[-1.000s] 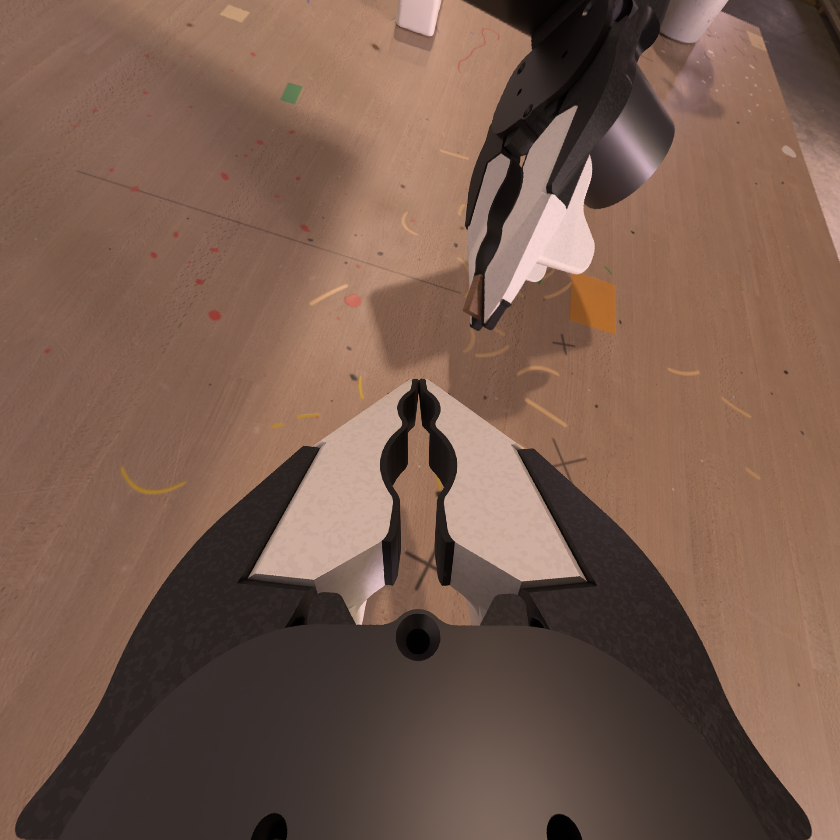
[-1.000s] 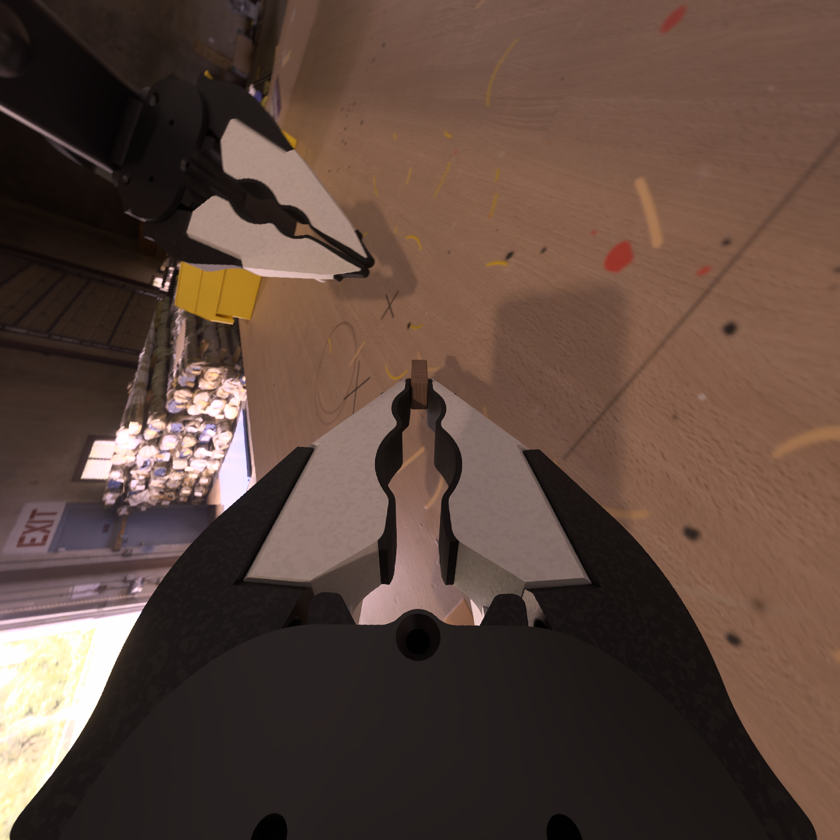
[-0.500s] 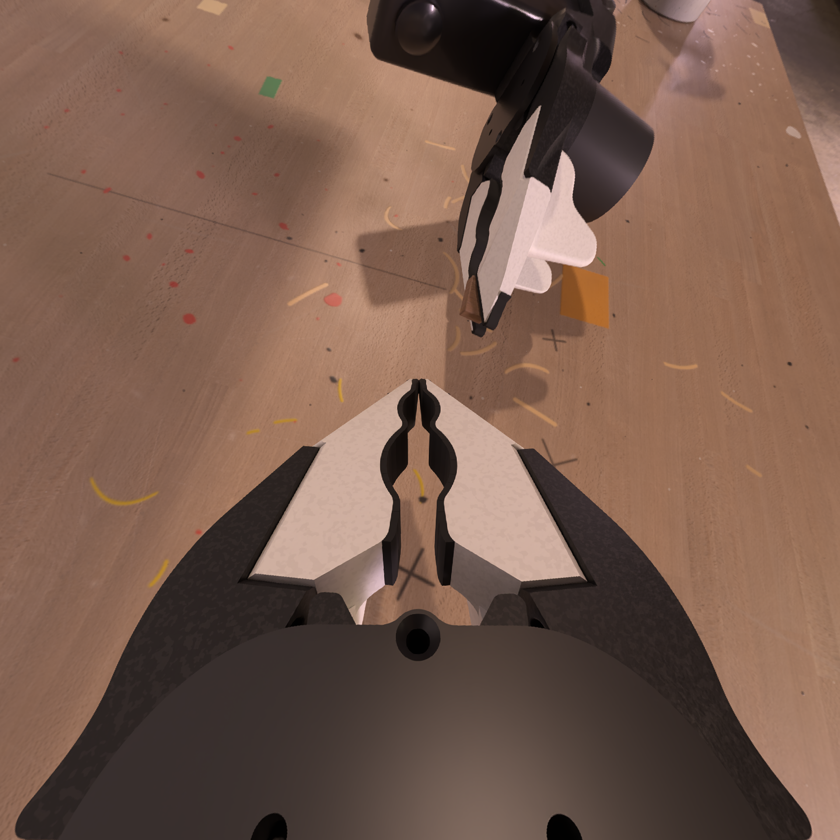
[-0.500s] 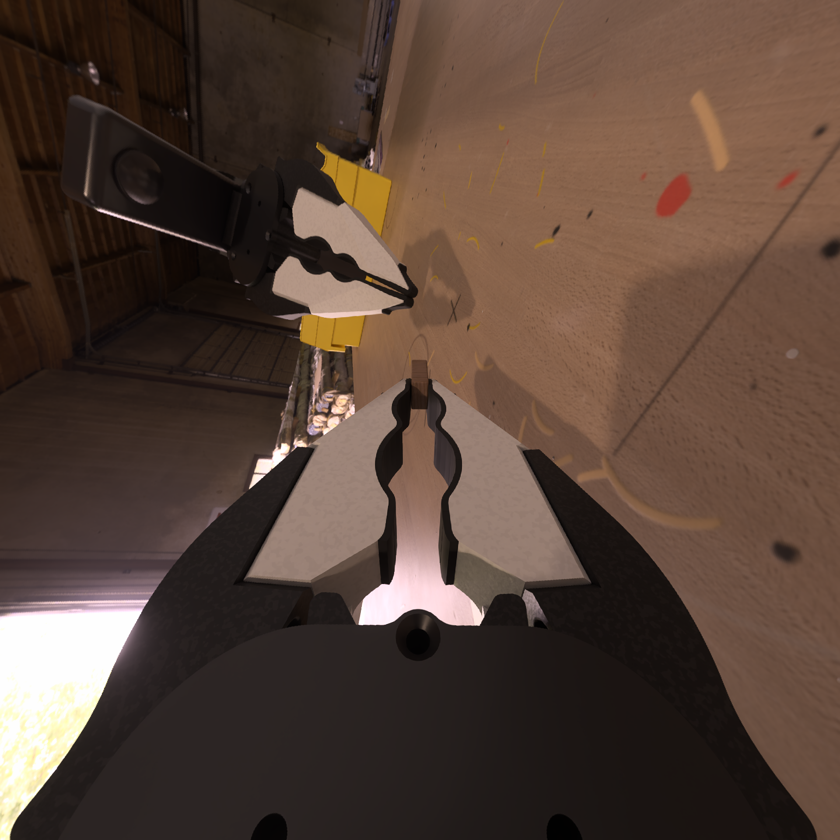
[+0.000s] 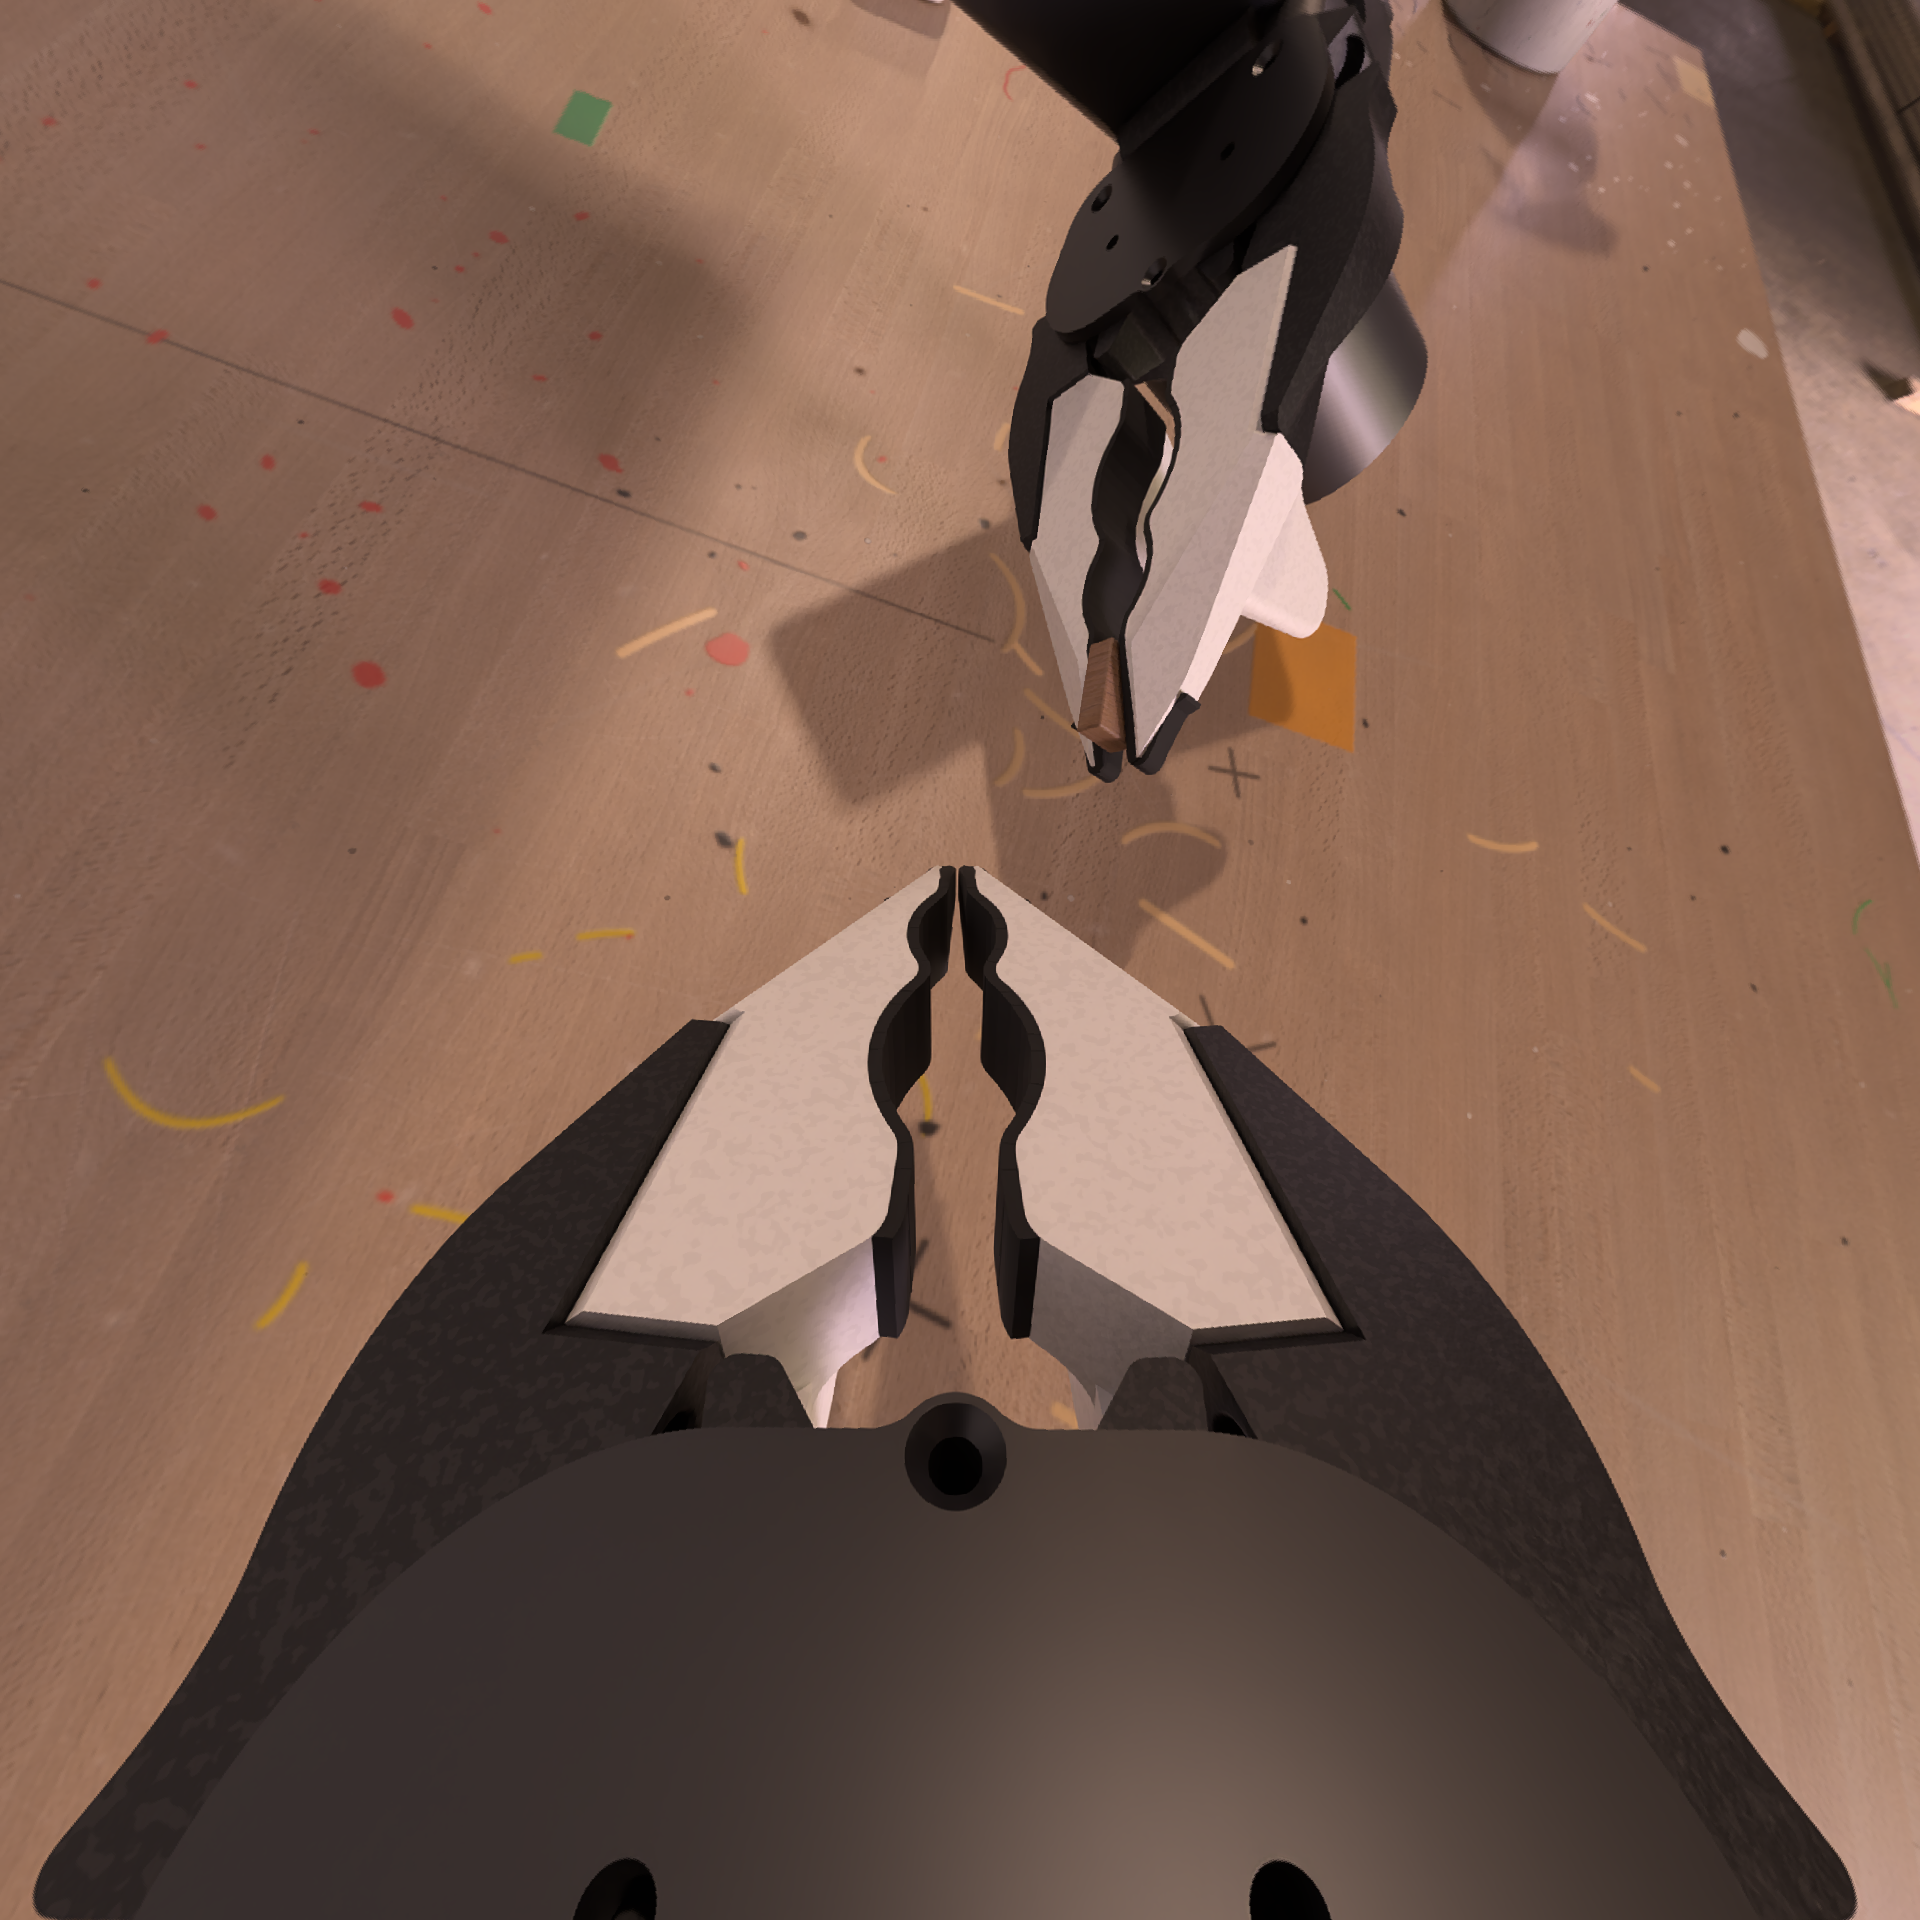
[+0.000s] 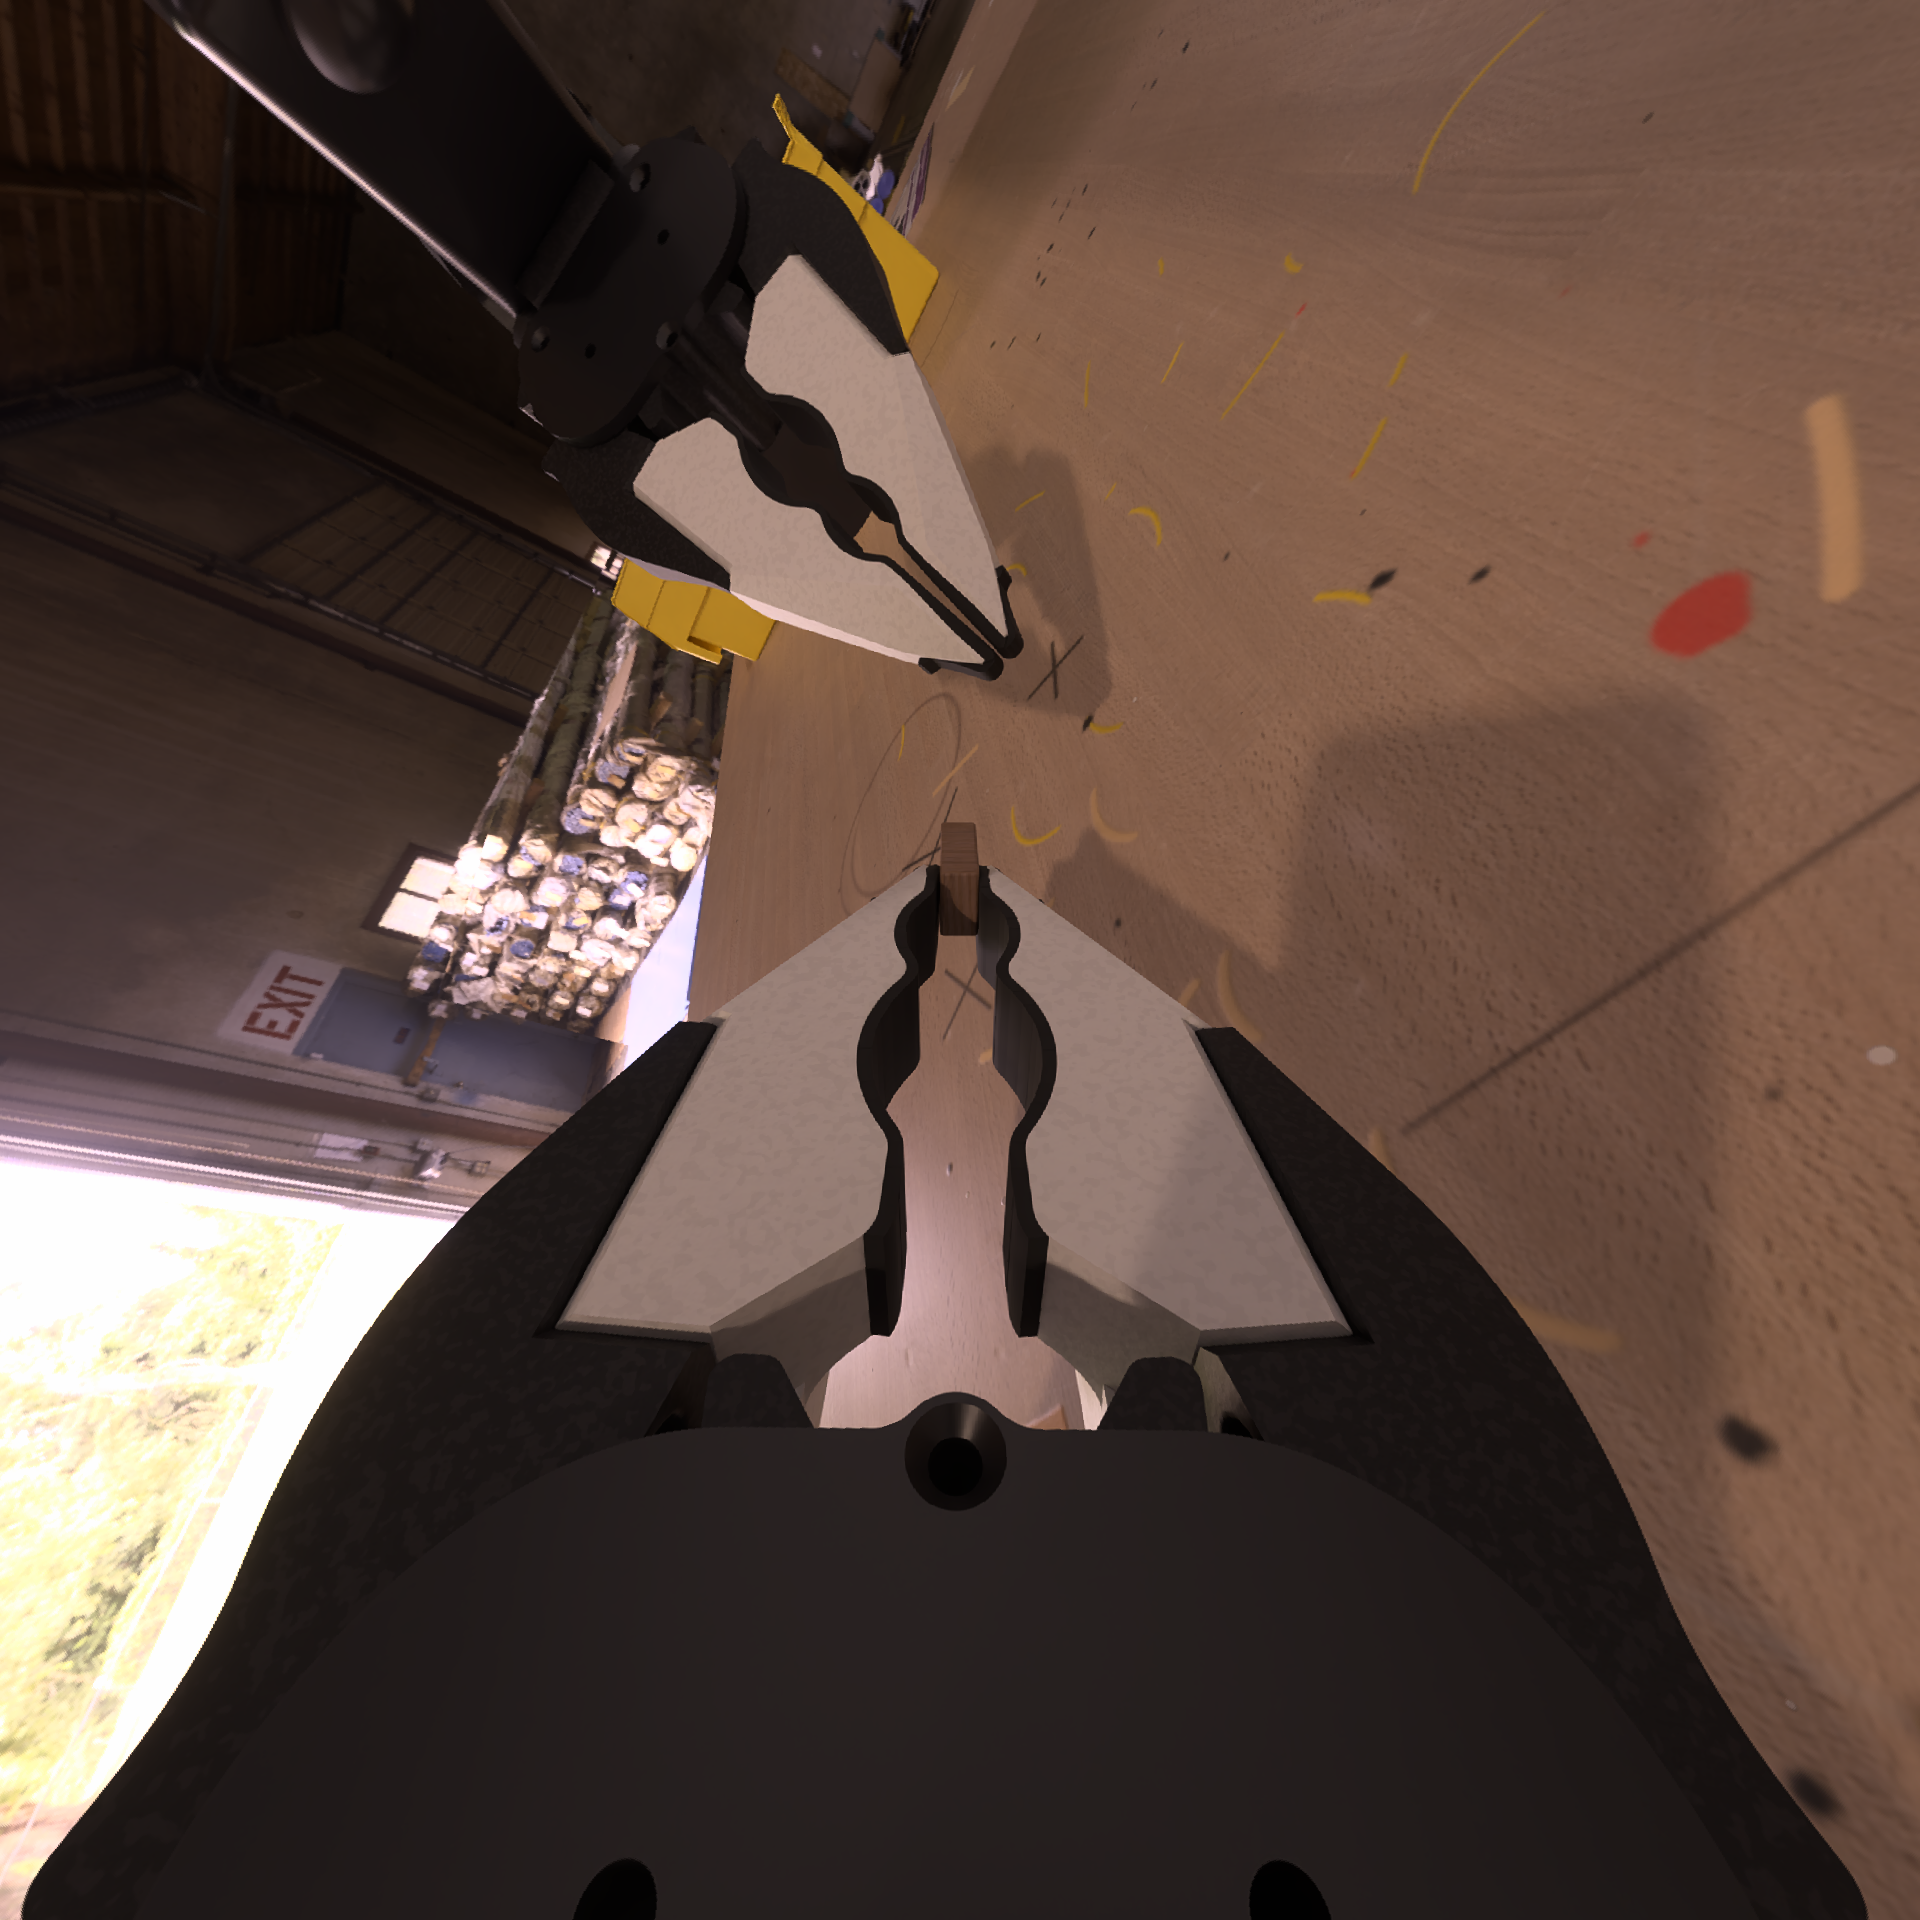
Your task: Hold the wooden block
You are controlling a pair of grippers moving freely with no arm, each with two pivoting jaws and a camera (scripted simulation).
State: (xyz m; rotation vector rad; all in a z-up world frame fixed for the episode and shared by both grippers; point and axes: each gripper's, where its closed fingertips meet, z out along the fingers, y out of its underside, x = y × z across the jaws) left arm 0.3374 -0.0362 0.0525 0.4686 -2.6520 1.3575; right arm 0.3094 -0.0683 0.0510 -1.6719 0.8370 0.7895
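The right hand-held gripper [image 6: 957, 883] is clamped on the small wooden block [image 6: 958, 878] at its fingertips, above the bench [image 6: 1455, 935]. Only its own view shows a yellow bin [image 6: 691, 618] at the bench's far edge; only the left wrist view shows an orange square [image 5: 1304, 686] beside the block [image 5: 1101, 707]. The left hand-held gripper [image 5: 956, 878] hangs empty, fingers together. Compared with half a second ago, the right one [image 5: 1127, 753] has turned its white faces more toward the left camera.

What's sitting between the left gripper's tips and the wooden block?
Only bare tabletop with paint flecks and curled shavings, seen in the left wrist view between the left gripper and the wooden block.
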